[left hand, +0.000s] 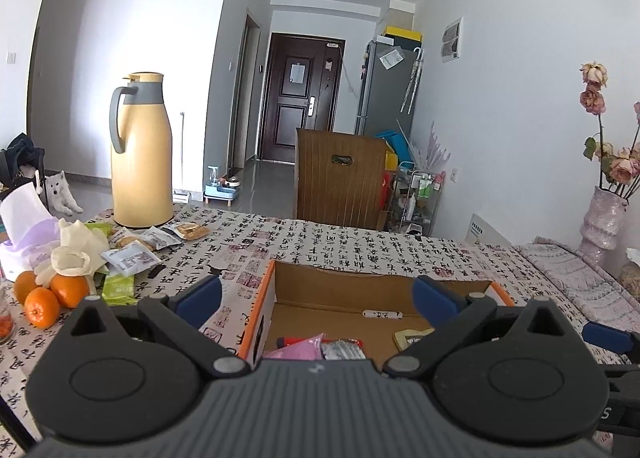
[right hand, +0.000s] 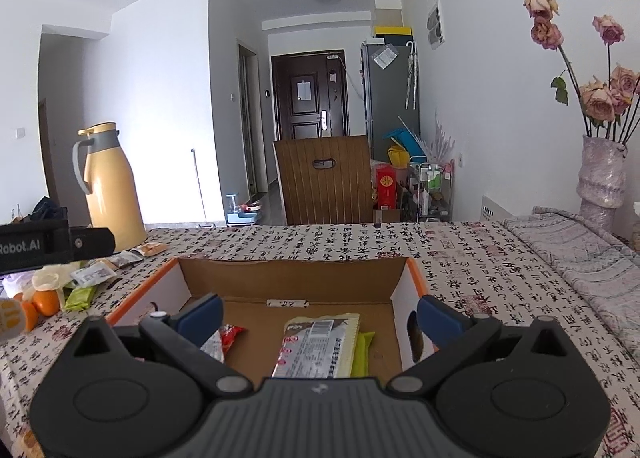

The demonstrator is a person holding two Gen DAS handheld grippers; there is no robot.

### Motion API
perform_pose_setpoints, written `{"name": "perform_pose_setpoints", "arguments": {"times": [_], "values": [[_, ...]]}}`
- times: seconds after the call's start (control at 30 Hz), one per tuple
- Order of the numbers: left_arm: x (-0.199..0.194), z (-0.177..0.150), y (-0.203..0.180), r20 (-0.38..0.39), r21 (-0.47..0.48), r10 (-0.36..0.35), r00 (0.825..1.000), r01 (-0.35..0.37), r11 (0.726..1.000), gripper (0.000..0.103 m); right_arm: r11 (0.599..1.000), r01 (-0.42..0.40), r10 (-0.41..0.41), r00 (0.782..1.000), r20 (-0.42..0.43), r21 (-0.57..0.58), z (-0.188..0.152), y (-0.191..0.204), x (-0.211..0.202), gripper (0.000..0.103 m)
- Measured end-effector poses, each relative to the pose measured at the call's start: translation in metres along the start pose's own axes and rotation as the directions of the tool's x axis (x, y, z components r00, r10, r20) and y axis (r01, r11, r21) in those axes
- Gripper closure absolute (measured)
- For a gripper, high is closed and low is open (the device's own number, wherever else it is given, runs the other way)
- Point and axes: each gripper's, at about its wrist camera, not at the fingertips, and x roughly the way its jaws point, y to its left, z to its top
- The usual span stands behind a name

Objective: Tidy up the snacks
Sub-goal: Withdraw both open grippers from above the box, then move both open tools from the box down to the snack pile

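Near half of the open cardboard box with orange rim (right hand: 412,270) is hidden behind both gripper bodies. Inside it: a pale printed snack pack (right hand: 316,342) over a green wrapper (right hand: 365,350), a red packet (right hand: 230,336) partly cut off, and a pink pack (left hand: 300,348) whose label is unreadable. Left gripper (left hand: 316,298) and right gripper (right hand: 320,316) both spread wide, empty, above the box. Loose snack packets (left hand: 132,254) lie far left on the calligraphy-print tablecloth (left hand: 360,246), beside 3 oranges (left hand: 44,294) and a tall yellow thermos jug (left hand: 140,154).
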Motion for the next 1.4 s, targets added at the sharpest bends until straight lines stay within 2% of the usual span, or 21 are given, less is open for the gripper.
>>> {"name": "perform_pose_setpoints", "arguments": {"times": [0.23,0.63,1.0,1.4], "values": [[-0.034,-0.011,0.003,0.009,0.018,-0.020,1.000,0.020,1.000,0.000,1.000,0.002,-0.002,1.000,0.011,-0.006,-0.014,-0.001,-0.034,0.000],[-0.074,-0.041,0.012,-0.021,0.038,-0.060,0.998,0.061,0.997,0.000,1.000,-0.018,0.019,1.000,0.013,-0.025,-0.044,0.002,-0.083,0.000],[-0.089,-0.074,0.025,-0.083,0.041,-0.075,0.994,0.078,0.996,0.000,1.000,-0.021,0.020,1.000,-0.022,-0.017,-0.074,-0.004,-0.106,0.000],[-0.088,-0.112,0.049,-0.174,0.057,-0.045,0.984,0.055,0.997,0.000,1.000,-0.021,0.021,0.996,-0.090,0.005,-0.102,-0.012,-0.117,0.000]]}}
